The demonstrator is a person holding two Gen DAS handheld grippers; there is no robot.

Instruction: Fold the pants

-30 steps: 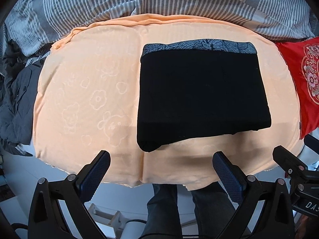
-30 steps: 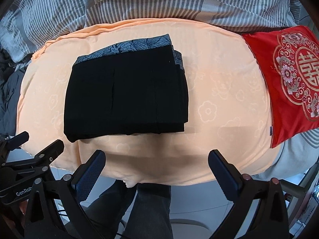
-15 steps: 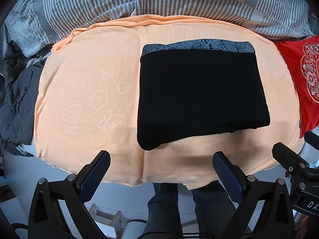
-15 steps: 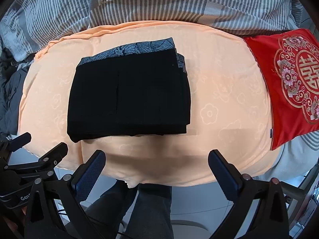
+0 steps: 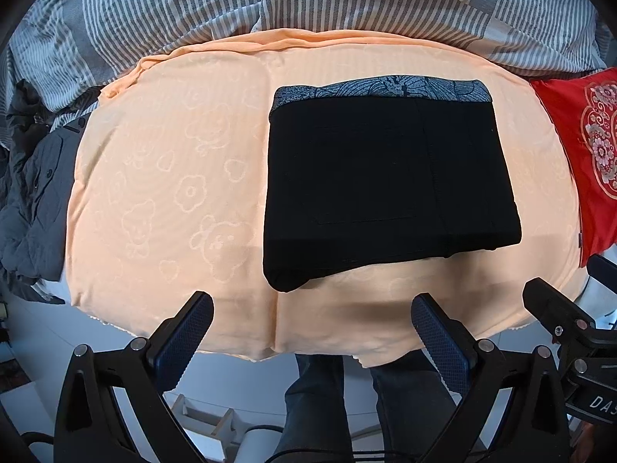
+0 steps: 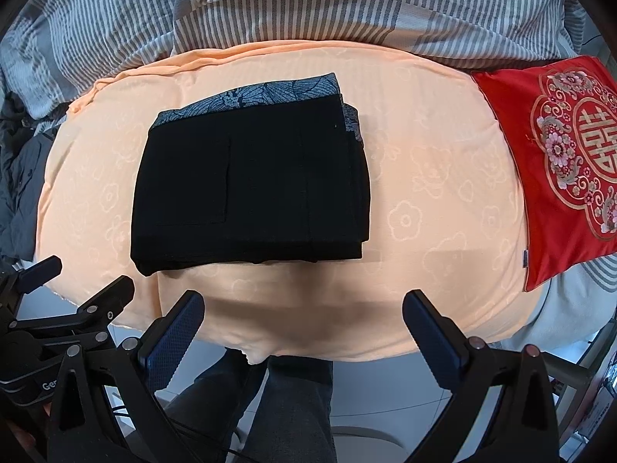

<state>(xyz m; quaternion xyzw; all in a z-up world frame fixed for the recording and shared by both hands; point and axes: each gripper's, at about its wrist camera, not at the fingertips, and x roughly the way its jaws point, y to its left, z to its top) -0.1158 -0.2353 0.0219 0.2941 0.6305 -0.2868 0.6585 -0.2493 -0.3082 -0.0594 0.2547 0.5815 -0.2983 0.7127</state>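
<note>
Both cameras have crept slightly nearer the folded black pants (image 5: 389,181) on the peach embossed cloth (image 5: 169,193); left gripper (image 5: 312,328) and right gripper (image 6: 304,324) gape empty, only the right view showing the whole red embroidered cushion (image 6: 555,162).

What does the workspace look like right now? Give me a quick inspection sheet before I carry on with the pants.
Surface: peach blanket with faint bear and flower print, spread flat.
Job's things: black pants folded into a compact rectangle, patterned grey band along the far edge, lying on the blanket.
Clutter: red embroidered cushion to the right; dark grey jacket bunched to the left.
Grippers: left gripper and right gripper both open, empty, clear of the pants.
Cables: thin dark cable below the right gripper.
Surroundings: striped grey bedding behind; the person's legs and pale floor below.
</note>
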